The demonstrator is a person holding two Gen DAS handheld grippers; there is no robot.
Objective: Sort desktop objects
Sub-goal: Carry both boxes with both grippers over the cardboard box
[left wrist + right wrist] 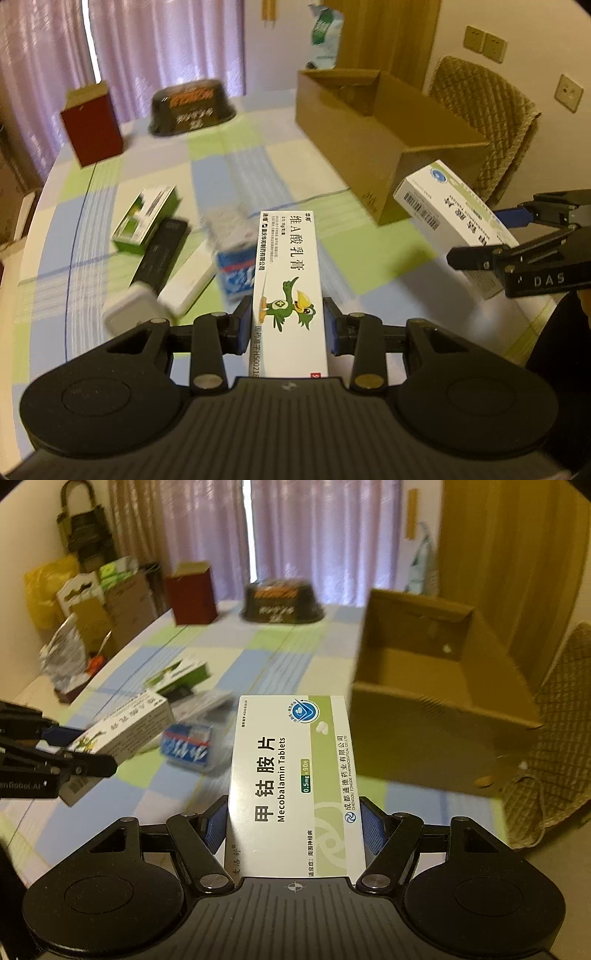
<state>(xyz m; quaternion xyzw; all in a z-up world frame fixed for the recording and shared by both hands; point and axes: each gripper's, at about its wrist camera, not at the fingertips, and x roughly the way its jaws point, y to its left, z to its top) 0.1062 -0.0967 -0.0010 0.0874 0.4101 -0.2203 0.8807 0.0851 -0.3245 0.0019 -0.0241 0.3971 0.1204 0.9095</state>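
Clamping the ointment box [289, 295], the left tool [289, 325] hides its end; right tool [294, 825] grips the tablet box [291, 786].

The table [258, 170] is covered with a checked cloth in blue, green, cream and lilac squares. At its far side stand a dark red box [92, 125] and, to the right of it, a black oval container [192, 107] with orange letters. Along the right edge sits an open cardboard box [369, 147]. Nearer the middle lies a group of small things close together: a green and white box [144, 221] leaning on a flat black device [160, 254], a long white box [188, 282], a small blue and white pack [236, 273], a blurred clear packet [225, 225] behind it, and a pale grey rounded case [129, 310] at the near end.
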